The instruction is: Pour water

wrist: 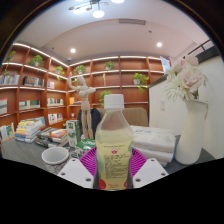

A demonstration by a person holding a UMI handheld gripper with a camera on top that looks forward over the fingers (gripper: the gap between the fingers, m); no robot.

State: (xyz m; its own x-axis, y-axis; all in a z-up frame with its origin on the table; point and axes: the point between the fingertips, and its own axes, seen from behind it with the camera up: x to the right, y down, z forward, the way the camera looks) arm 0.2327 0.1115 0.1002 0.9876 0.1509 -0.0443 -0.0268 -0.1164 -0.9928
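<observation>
A clear plastic bottle (113,140) with a white cap and a pale yellow-green label stands upright between my fingers. My gripper (112,165) is shut on it, the magenta pads (88,162) pressing its lower sides. The bottle seems lifted above the table. A white cup (55,157) sits on the table to the left, a little ahead of my left finger.
A white vase (190,135) with pale flowers stands to the right. White folded cloth or boxes (152,138) lie behind the bottle. Wooden shelves (40,90) with books and plants line the back walls. A pale figurine (84,100) stands beyond the cup.
</observation>
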